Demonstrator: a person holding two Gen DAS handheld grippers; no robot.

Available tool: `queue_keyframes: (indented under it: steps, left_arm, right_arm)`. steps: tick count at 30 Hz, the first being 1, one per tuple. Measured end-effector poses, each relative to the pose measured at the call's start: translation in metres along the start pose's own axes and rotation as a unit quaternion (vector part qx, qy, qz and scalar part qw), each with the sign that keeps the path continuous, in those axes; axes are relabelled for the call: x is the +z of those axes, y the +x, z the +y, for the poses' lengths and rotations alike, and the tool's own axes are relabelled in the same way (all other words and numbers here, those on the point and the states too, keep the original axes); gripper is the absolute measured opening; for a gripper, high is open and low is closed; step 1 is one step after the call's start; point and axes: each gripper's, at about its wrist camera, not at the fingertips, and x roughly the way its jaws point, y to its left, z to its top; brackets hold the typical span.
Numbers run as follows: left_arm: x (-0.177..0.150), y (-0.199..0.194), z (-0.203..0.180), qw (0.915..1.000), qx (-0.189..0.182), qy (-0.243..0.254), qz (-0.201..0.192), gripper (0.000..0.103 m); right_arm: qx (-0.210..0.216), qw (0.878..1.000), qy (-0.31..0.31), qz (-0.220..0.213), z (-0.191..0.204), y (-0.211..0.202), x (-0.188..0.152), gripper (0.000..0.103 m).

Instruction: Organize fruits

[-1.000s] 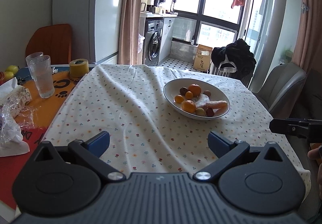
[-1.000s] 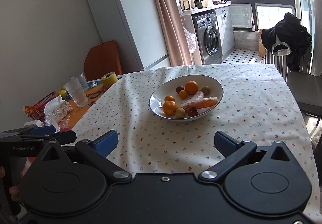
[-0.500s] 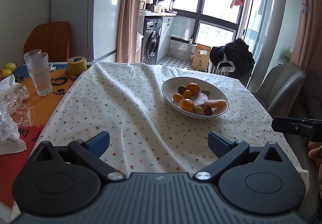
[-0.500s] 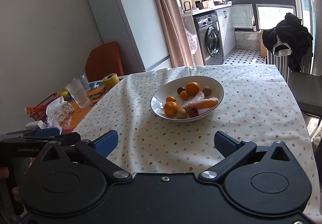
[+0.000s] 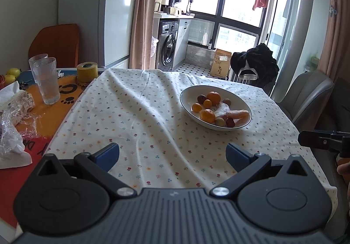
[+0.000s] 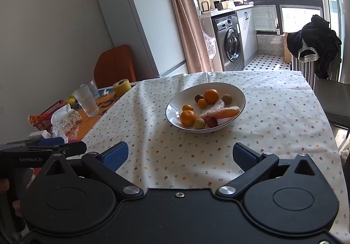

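Both my grippers, left (image 5: 172,152) and right (image 6: 180,154), hover over the bench (image 5: 131,112) short of the bowl (image 6: 175,108); fingers spread wide, empty. Fruit (image 6: 211,96) sits piled inside the bowl, beside a wrapped carrot (image 6: 225,112).

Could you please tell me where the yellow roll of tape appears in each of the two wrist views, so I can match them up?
Left wrist view: the yellow roll of tape stands at upper left, past the cloth's far left corner, right of the drinking glasses.
Right wrist view: it sits left of centre, at the cloth's far left corner, up and right of the glasses.
Shared landmark: the white fruit bowl on the flowered cloth.
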Motion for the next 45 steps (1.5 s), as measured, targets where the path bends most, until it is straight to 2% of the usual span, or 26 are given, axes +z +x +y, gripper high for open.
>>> queue_keyframes:
  steps: [45]
  left_arm:
    - [-0.0026,0.0034,-0.0026,0.9999,0.001,0.013,0.005,0.103]
  right_arm:
    - [-0.008,1.0,-0.008,-0.003,0.0022,-0.0008,-0.0019,0.103]
